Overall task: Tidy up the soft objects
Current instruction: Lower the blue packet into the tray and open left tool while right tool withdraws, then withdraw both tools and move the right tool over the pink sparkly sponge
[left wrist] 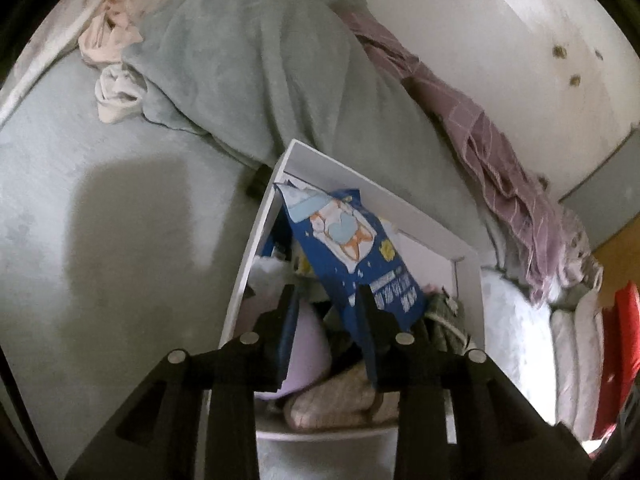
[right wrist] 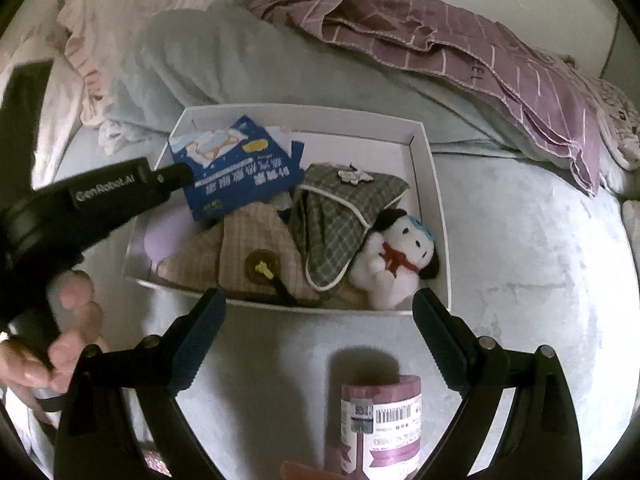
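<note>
My left claw [left wrist: 326, 300] points down into the white cardboard box [right wrist: 424, 152] on the soft grey-green bed cover [right wrist: 520, 280]. The blue paper packet with a cartoon dog on it [left wrist: 344, 244] stands tilted between my two black fingers [left wrist: 370, 312]. The fingers sit a little way apart, and I cannot tell if they press on it. From my other side I see that claw's tip [right wrist: 176, 174] right at the packet's [right wrist: 236, 168] left edge, with my hand [right wrist: 60, 344] on its handle.

My right claw [right wrist: 318, 320] is spread wide and holds nothing. It hangs over the bed just in front of the box.

Inside the box lie a beige checked cloth pouch [right wrist: 248, 256], a green checked cloth pouch [right wrist: 336, 220], a white plush dog with black ears and a red scarf [right wrist: 394, 260], and something soft and lilac [right wrist: 160, 236].

A pink roll with a barcode label [right wrist: 382, 420] stands near my right claw.

A purple checked blanket [right wrist: 460, 64] lies behind the box.
</note>
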